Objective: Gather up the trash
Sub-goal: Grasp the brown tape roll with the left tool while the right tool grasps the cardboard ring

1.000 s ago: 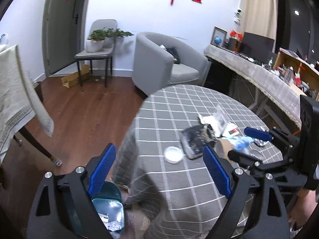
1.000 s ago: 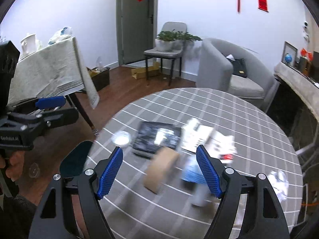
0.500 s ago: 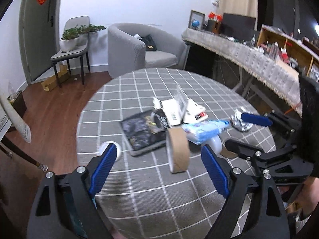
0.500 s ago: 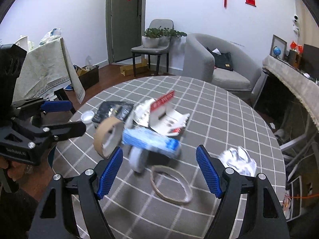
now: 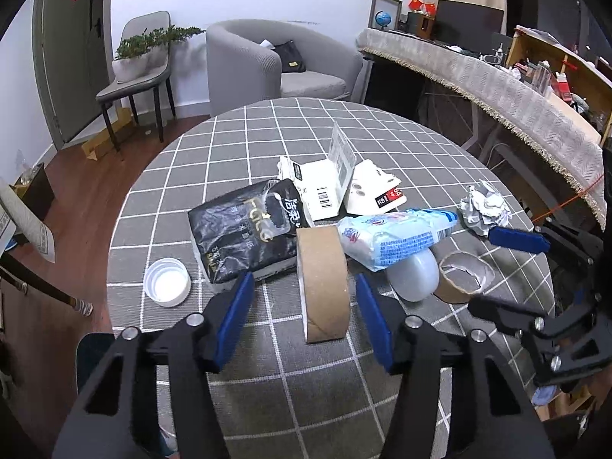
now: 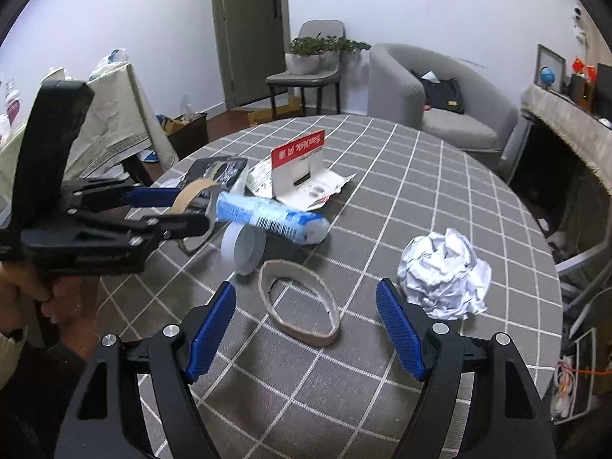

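Left wrist view: the left gripper (image 5: pixel 304 315) hangs low over the near edge of the round bench (image 5: pixel 382 134) with its grey checked cloth, jaws spread wide and holding nothing. Between the blue pads stands a brown cardboard tape core (image 5: pixel 323 283), upright on its rim, touching neither pad. Just beyond it to the left lies a black plastic wrapper (image 5: pixel 244 229); left of that, near the bench edge, sits a white lid (image 5: pixel 167 281). Farther back, opened white card packaging (image 5: pixel 336 179) stands partly upright. Right of the core, a blue-and-white packet (image 5: pixel 394 235) rests on a pale round tub (image 5: pixel 415 275). A flattened cardboard ring (image 5: pixel 464 277) sits right of the tub. Crumpled white paper (image 5: pixel 484 208) lies far right. The right gripper (image 5: pixel 505 271) comes in from the right edge, released, one blue pad near the paper.

Right wrist view: the right gripper (image 6: pixel 306 321) is spread open, empty, above the flattened cardboard ring (image 6: pixel 298 298), which lies between its fingers on the cloth. The crumpled paper (image 6: pixel 445 267) sits just right of the right finger. Beyond the ring the tub (image 6: pixel 243 248) lies on its side under the blue packet (image 6: pixel 271 218). At left, the left gripper (image 6: pixel 179 210) straddles the tape core (image 6: pixel 193 199), unclenched. Red-headed card packaging (image 6: pixel 302 168) stands farther back.
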Tool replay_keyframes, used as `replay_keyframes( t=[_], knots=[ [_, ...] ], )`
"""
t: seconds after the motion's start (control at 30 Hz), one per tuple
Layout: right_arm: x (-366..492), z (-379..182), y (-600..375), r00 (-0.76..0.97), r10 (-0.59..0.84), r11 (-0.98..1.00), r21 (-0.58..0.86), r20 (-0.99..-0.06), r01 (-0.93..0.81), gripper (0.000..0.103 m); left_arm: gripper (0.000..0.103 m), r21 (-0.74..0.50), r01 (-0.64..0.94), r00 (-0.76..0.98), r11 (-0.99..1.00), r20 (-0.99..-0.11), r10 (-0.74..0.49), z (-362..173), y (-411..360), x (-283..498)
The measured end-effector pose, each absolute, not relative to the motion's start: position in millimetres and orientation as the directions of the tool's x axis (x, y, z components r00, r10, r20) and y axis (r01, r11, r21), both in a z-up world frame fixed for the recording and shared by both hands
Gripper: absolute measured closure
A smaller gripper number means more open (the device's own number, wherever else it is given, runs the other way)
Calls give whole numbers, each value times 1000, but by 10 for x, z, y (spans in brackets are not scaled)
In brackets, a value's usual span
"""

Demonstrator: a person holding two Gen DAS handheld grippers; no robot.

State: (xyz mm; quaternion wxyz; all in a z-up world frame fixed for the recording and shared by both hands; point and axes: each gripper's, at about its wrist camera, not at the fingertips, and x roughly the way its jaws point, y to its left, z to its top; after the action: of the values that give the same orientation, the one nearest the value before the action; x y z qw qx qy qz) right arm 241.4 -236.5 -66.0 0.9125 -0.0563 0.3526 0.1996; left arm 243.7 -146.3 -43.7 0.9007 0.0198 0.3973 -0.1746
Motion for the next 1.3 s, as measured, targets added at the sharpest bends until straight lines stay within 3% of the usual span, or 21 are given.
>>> replay_keyframes(
  t=[0.27,0.43,0.7,0.9,1.3],
  knots=[
    [2458,-744,-2336,642,329,908,46,-693,-416,44,66,-99,347,600,933,-741,-302,-502,-1526,2463],
    [2510,-769,-2327,633,332,908,54,-699,-417,48,80,-94,353,595,931,-746,-301,-517,-1545,2471],
    [2551,-799,-2213,622,304,907,18,-721,-421,58,81,-118,343,606,932,-731,-315,-450,-1429,2454],
    [2518,-768,-2197,623,282,909,-4,-729,-416,59,81,-120,351,619,928,-714,-327,-358,-1380,2408],
    [2418,-310,-2031,702,328,911,13,-632,-413,59,81,-112,335,680,936,-659,-322,-127,-998,2307]
  ],
)
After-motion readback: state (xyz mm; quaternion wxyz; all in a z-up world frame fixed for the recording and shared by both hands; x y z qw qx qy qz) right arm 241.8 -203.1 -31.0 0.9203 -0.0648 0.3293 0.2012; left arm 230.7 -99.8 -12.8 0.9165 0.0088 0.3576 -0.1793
